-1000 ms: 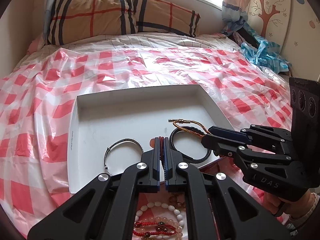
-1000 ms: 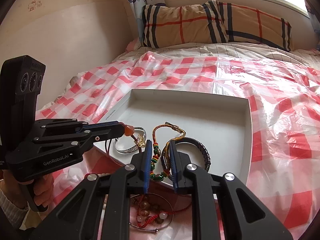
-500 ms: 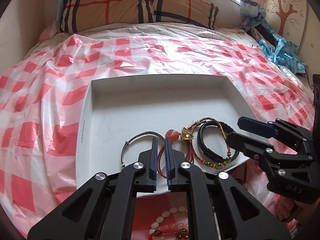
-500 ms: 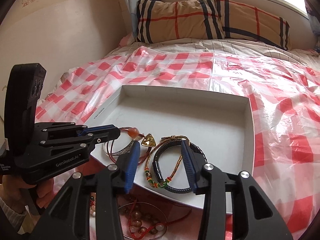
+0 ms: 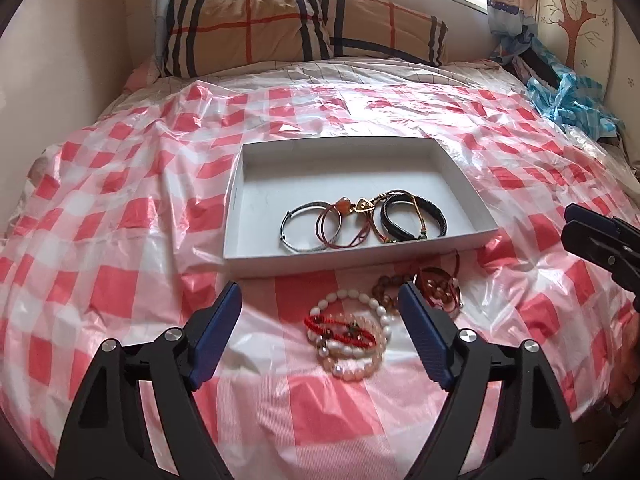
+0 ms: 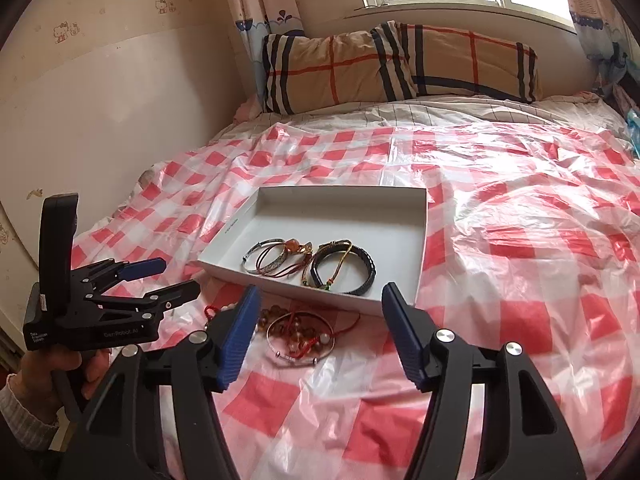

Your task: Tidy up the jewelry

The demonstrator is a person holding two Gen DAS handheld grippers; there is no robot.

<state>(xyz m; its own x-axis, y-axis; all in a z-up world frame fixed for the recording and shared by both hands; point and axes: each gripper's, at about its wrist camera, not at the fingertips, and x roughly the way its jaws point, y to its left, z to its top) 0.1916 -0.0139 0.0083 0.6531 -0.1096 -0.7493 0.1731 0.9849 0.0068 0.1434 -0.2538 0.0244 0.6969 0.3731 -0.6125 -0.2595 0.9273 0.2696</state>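
Note:
A white tray (image 5: 264,168) lies on the bed and holds a silver bangle (image 5: 298,222), a red cord bracelet with a gold pendant (image 5: 340,224) and a black braided bracelet (image 5: 434,216). The tray also shows in the right wrist view (image 6: 420,248). In front of it on the cover lie a white bead bracelet with red cord (image 5: 348,330) and amber bead bracelets (image 5: 436,286); the right wrist view shows these with a thin silver bangle (image 6: 300,338). My left gripper (image 5: 320,328) is open and empty above the loose pile. My right gripper (image 6: 318,332) is open and empty.
The bed has a red and white checked plastic cover (image 5: 120,280). A striped pillow (image 5: 304,28) lies at the head under the window. Blue plastic (image 5: 568,100) is bunched at the far right. A wall (image 6: 100,120) runs along the left side.
Both grippers have opened and let go of the bracelets in the tray. Both have pulled back and up from the tray to above the loose pile.

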